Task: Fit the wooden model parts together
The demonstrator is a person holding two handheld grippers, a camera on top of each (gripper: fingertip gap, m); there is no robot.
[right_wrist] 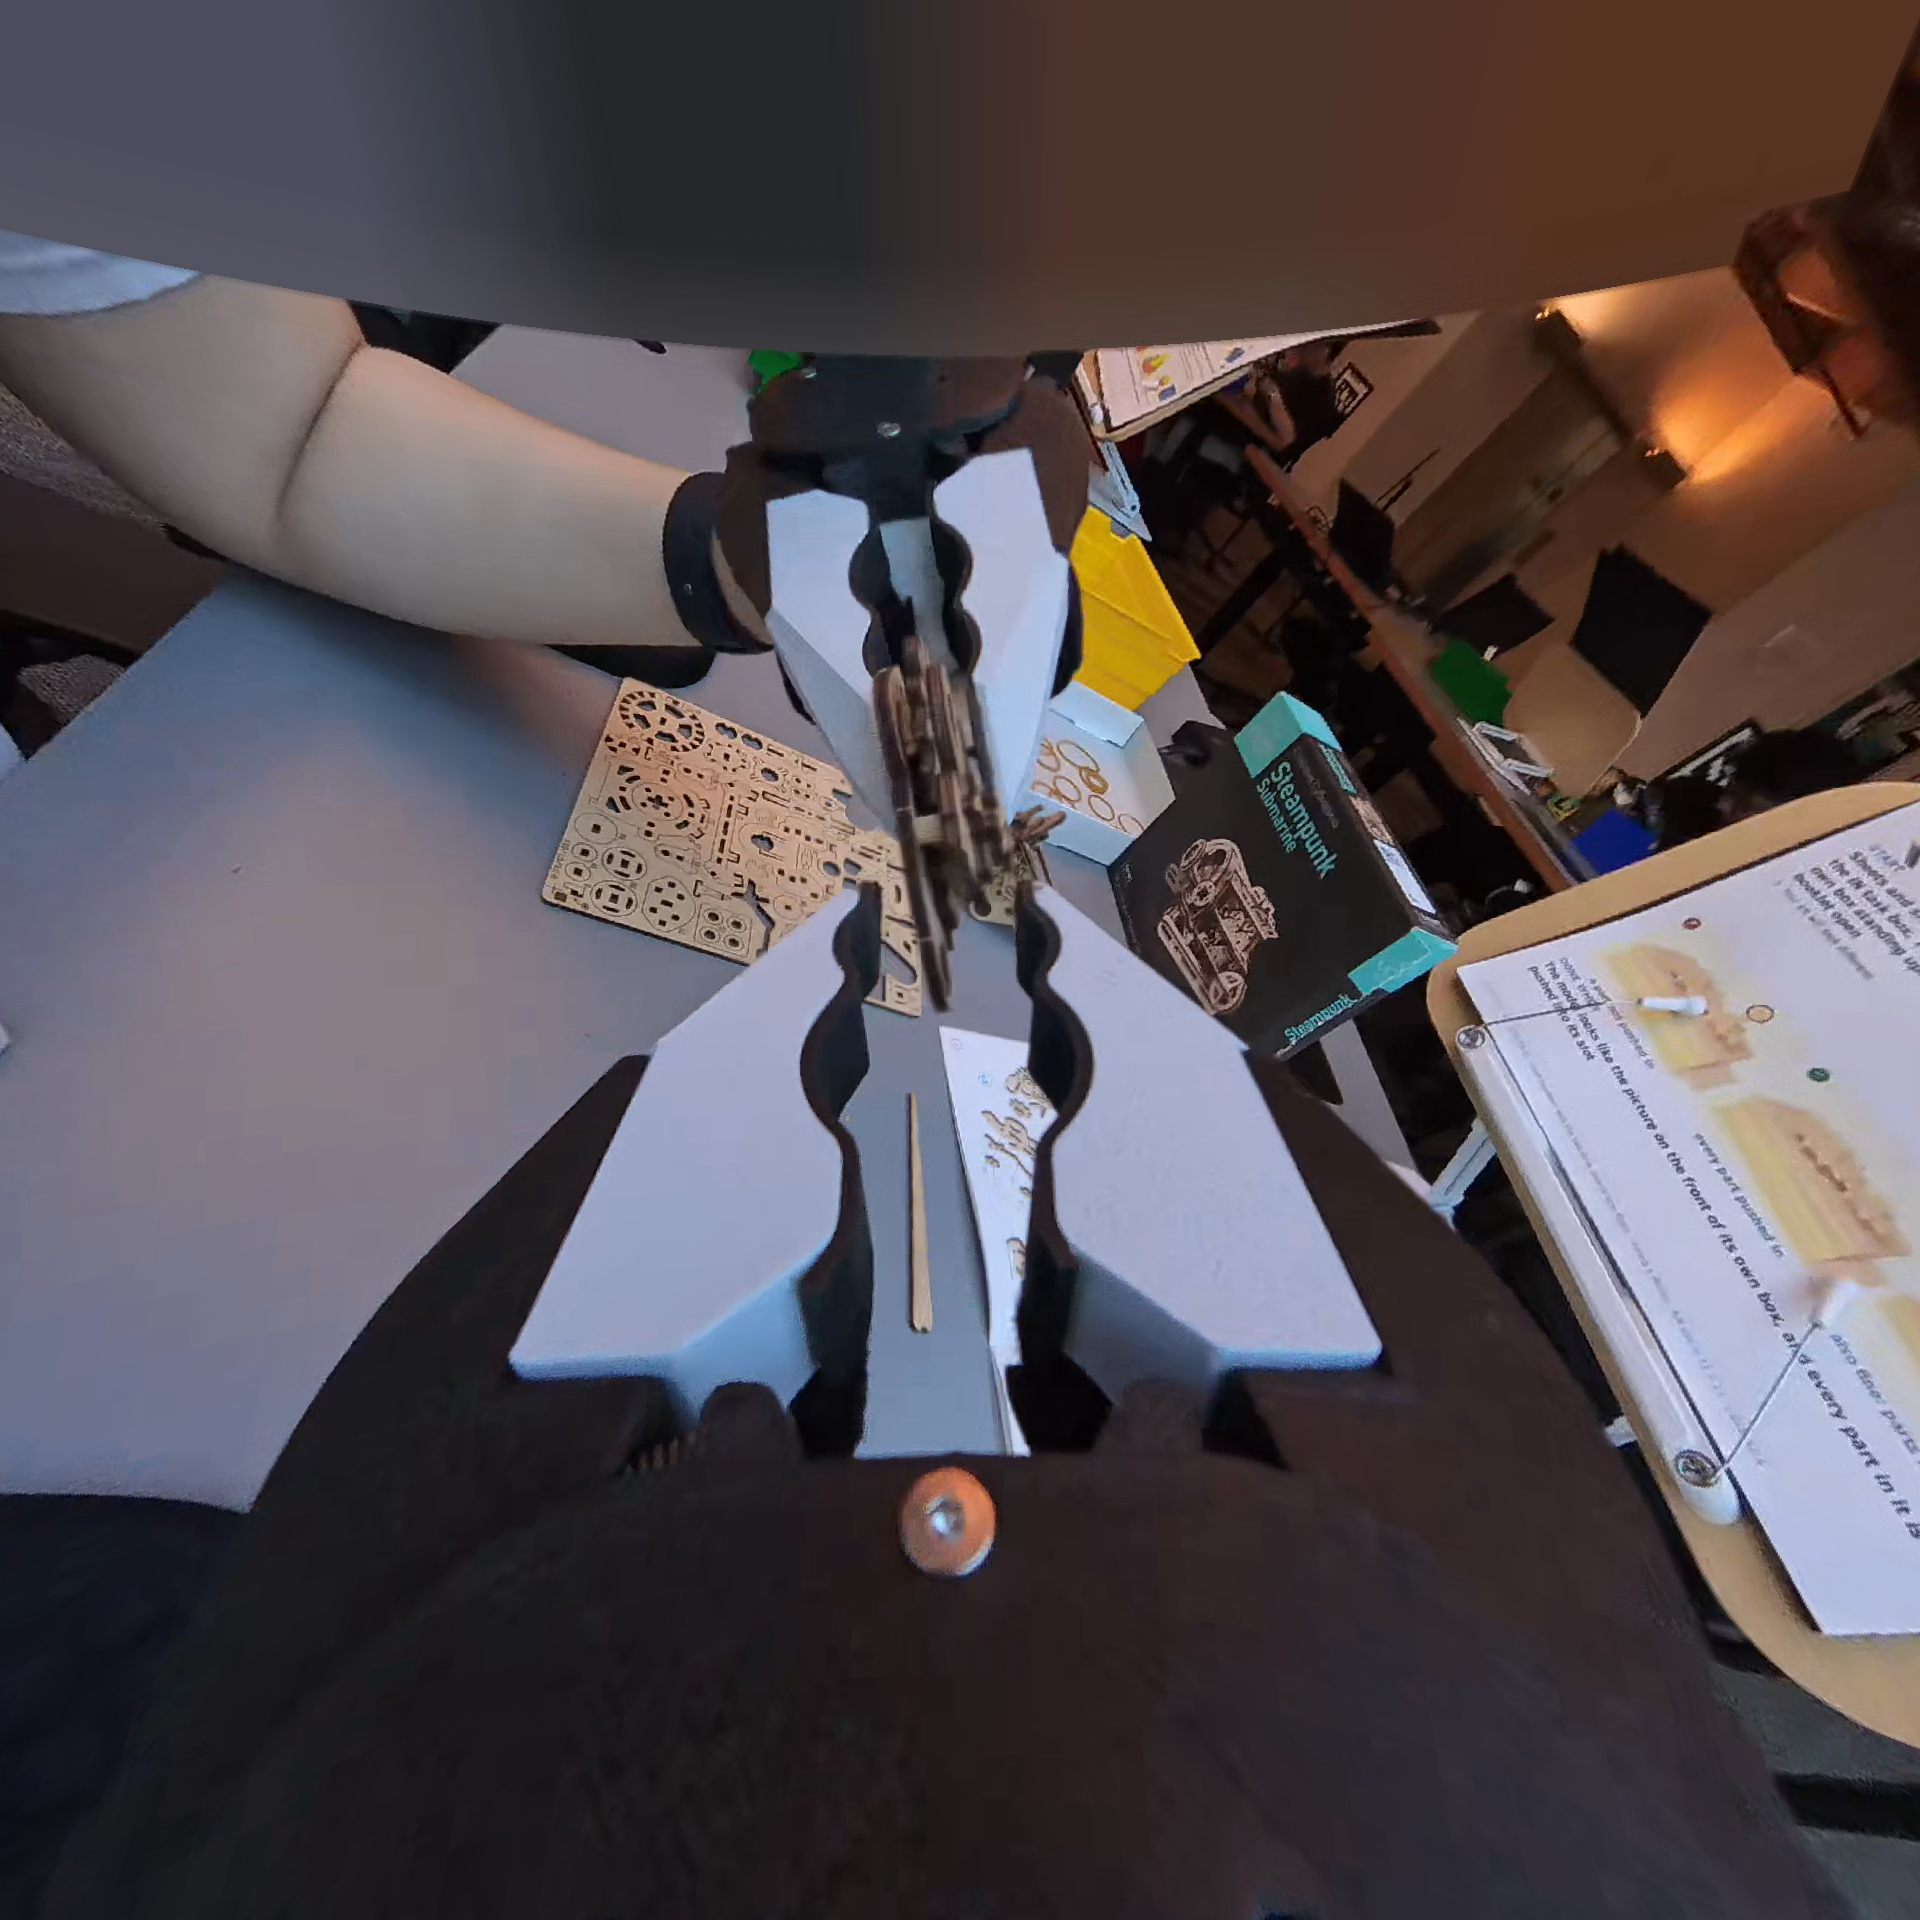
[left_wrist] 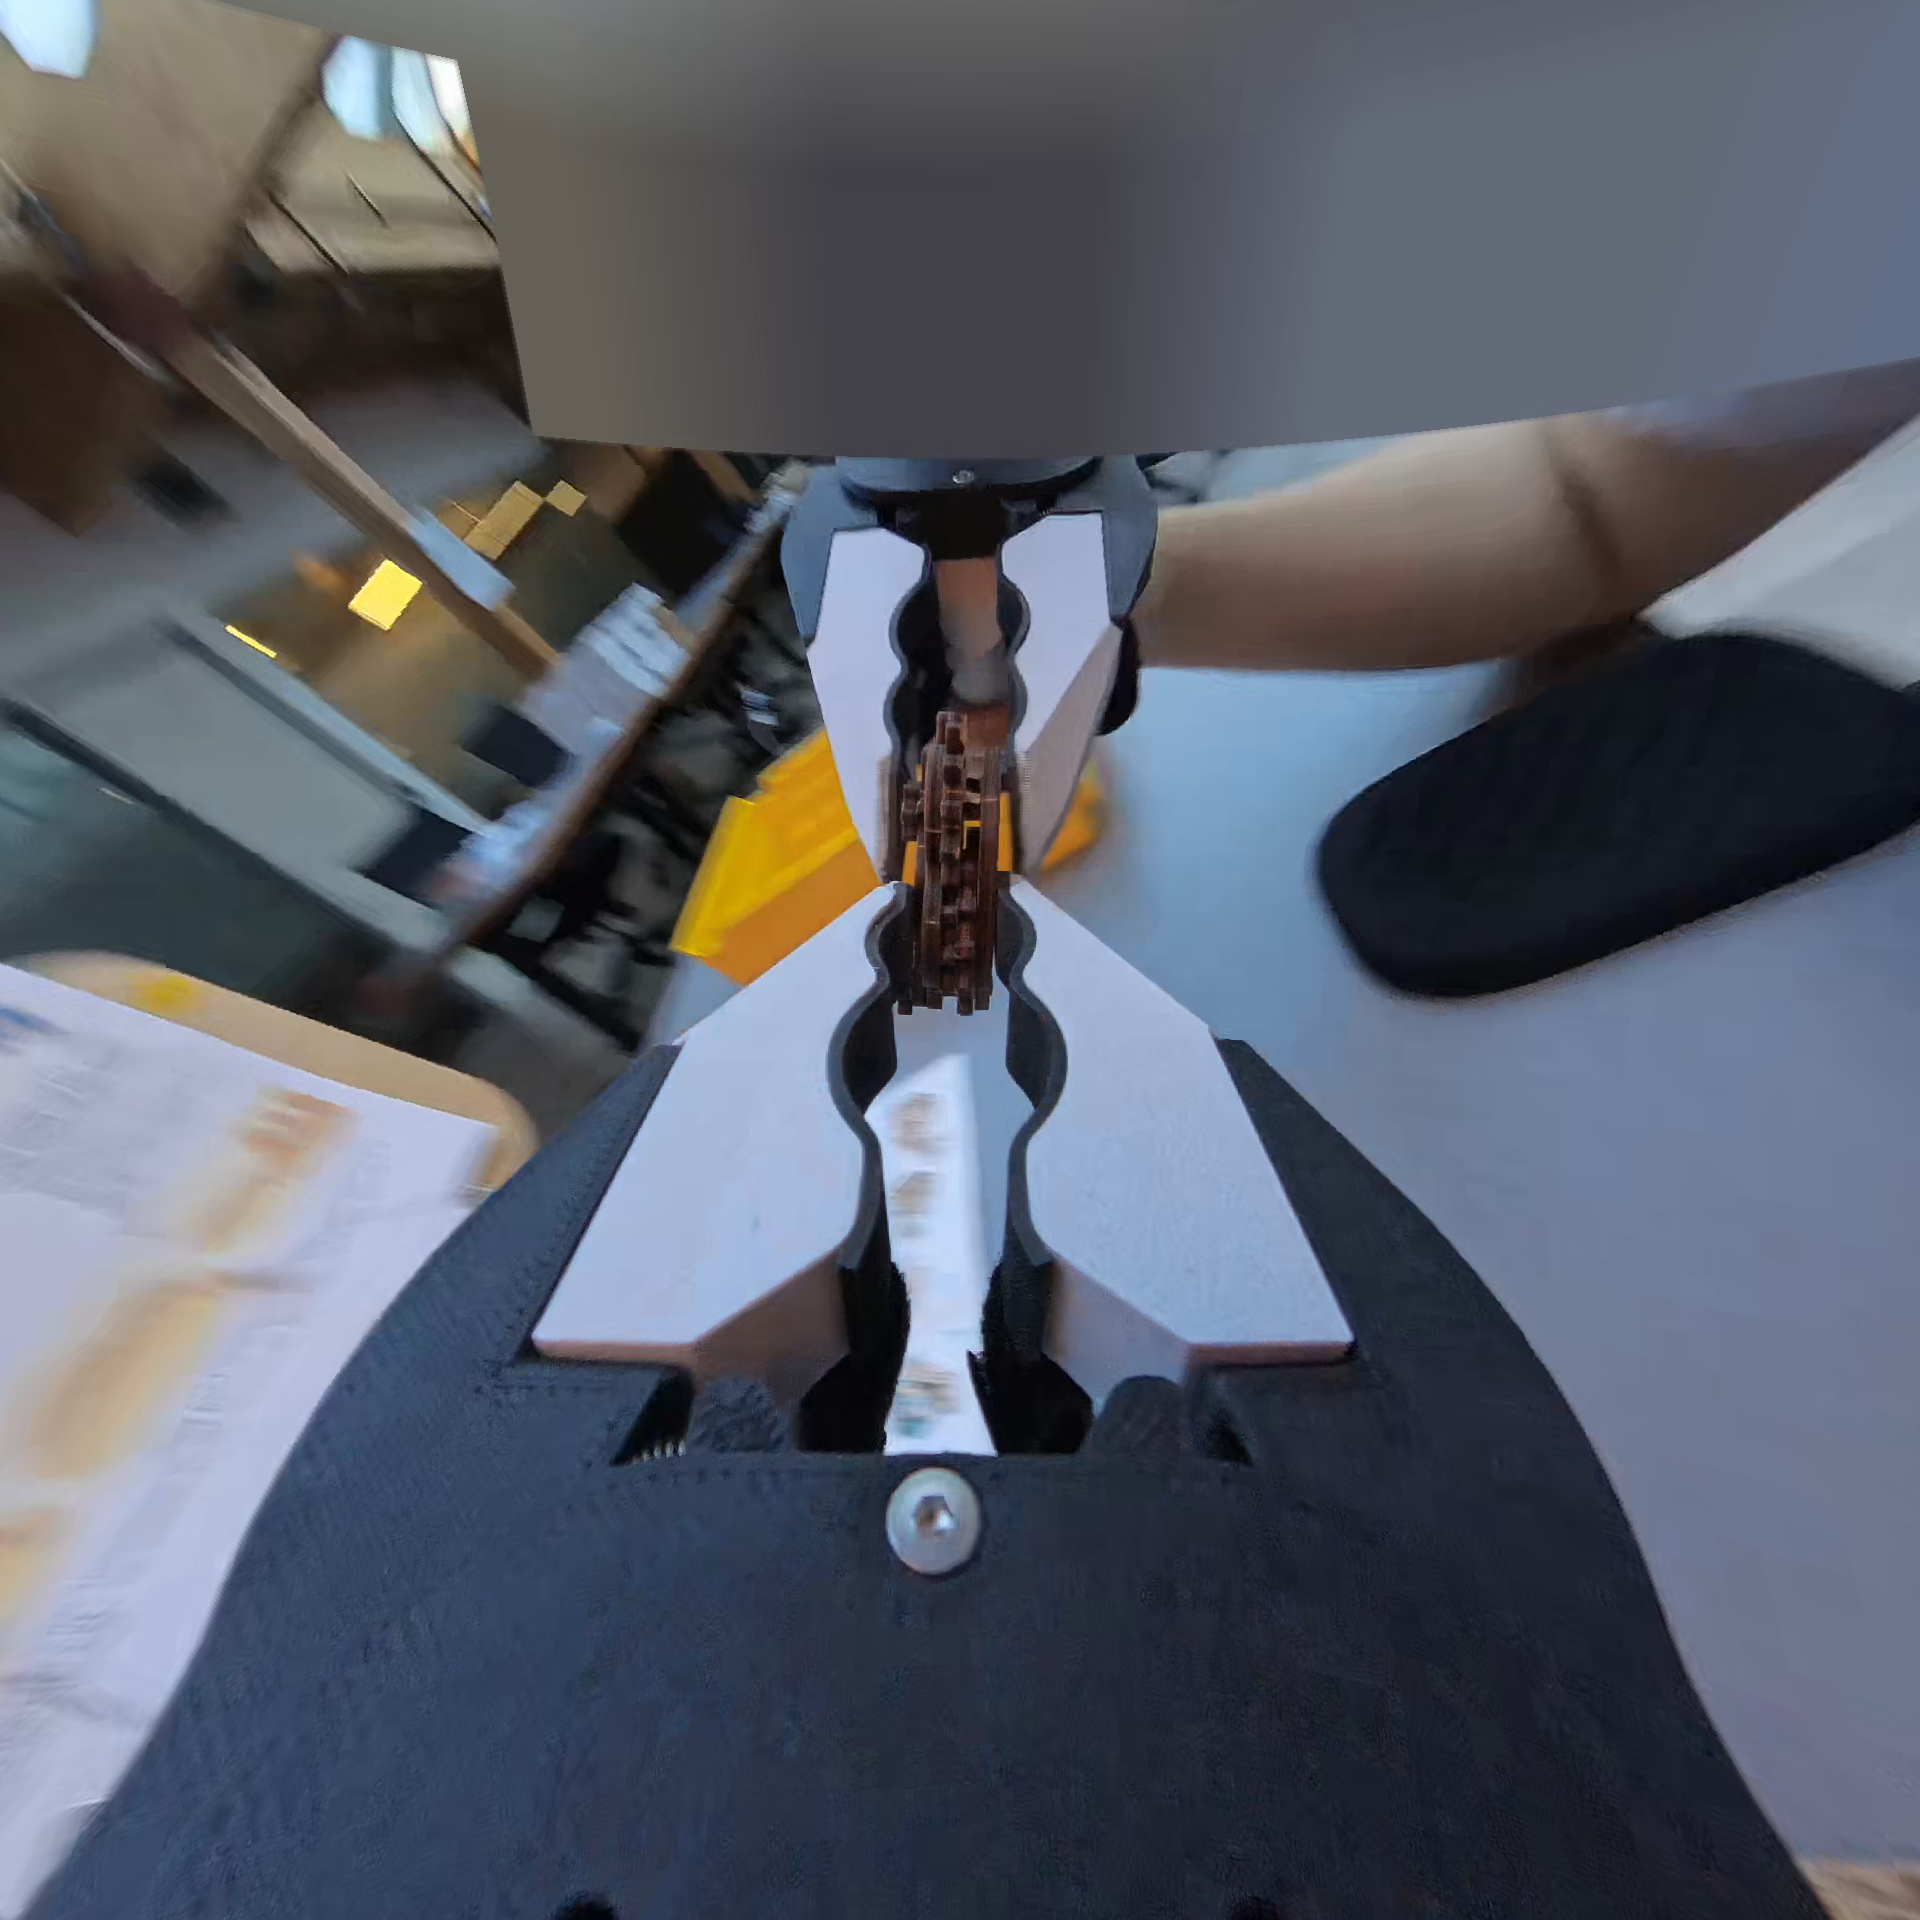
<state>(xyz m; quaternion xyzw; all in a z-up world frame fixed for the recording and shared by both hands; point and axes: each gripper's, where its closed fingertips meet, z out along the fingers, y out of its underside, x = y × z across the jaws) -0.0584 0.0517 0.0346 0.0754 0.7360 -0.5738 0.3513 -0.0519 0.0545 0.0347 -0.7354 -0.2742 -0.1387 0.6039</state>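
Both grippers meet tip to tip over the grey table point(right_wrist: 260, 935); left gripper point(left_wrist: 948, 914) and right gripper point(right_wrist: 940, 914) each pinch the wooden gear assembly point(left_wrist: 948, 894); punched-out part sheet point(right_wrist: 686, 821) lies below.

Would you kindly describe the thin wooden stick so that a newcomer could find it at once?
Start at the grey table in the right wrist view, then find the pale punched wooden sheet. Nearer the camera, between the fingers of the right hand-held gripper, lies the stick: a lone plain sliver, uncut, unlike the sheet.
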